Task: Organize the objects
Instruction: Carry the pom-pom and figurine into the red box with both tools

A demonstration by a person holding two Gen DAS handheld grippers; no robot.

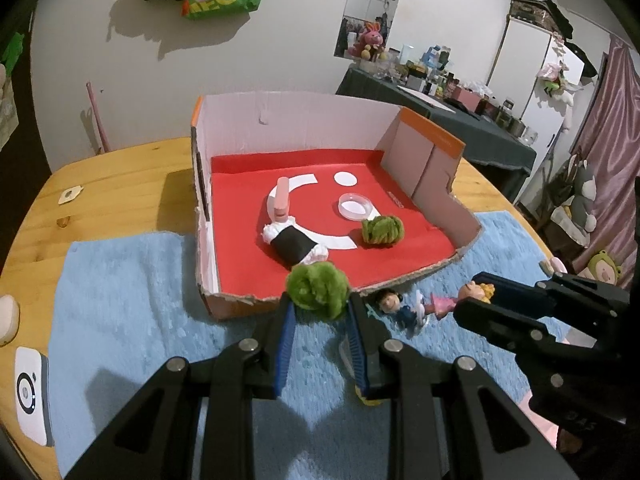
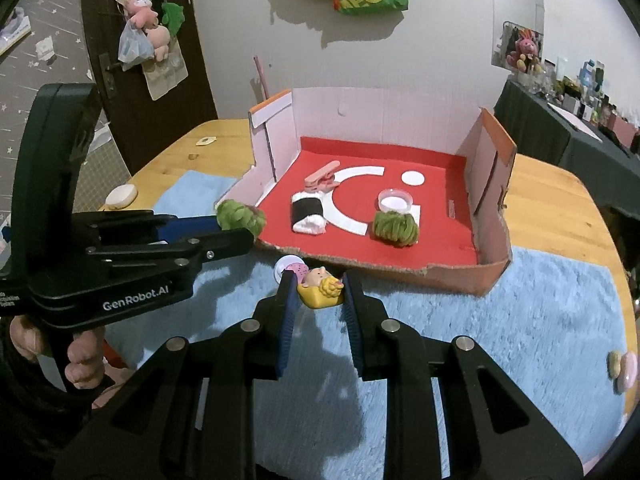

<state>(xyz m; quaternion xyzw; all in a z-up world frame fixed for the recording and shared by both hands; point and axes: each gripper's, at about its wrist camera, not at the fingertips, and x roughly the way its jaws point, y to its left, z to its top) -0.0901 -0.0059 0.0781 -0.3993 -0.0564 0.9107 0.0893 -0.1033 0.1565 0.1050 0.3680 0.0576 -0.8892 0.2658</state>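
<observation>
My left gripper (image 1: 318, 300) is shut on a green yarn ball (image 1: 318, 290) and holds it just in front of the torn front edge of the cardboard box (image 1: 280, 120); it also shows in the right wrist view (image 2: 240, 216). My right gripper (image 2: 318, 292) is shut on a blonde doll figure (image 2: 322, 286) above the blue towel (image 2: 480, 320). A dark-haired figure (image 1: 396, 306) lies on the towel between the grippers. In the red-floored box lie a second green yarn ball (image 1: 382, 230), a toy sushi roll (image 1: 296, 242), a pink clip (image 1: 281, 200) and a clear round lid (image 1: 354, 206).
The box sits on a round wooden table (image 1: 120, 176) with the blue towel in front. A white device (image 1: 30, 394) lies at the table's left edge. Small pastel items (image 2: 622, 364) lie at the towel's right edge. A cluttered dark table (image 1: 440, 108) stands behind.
</observation>
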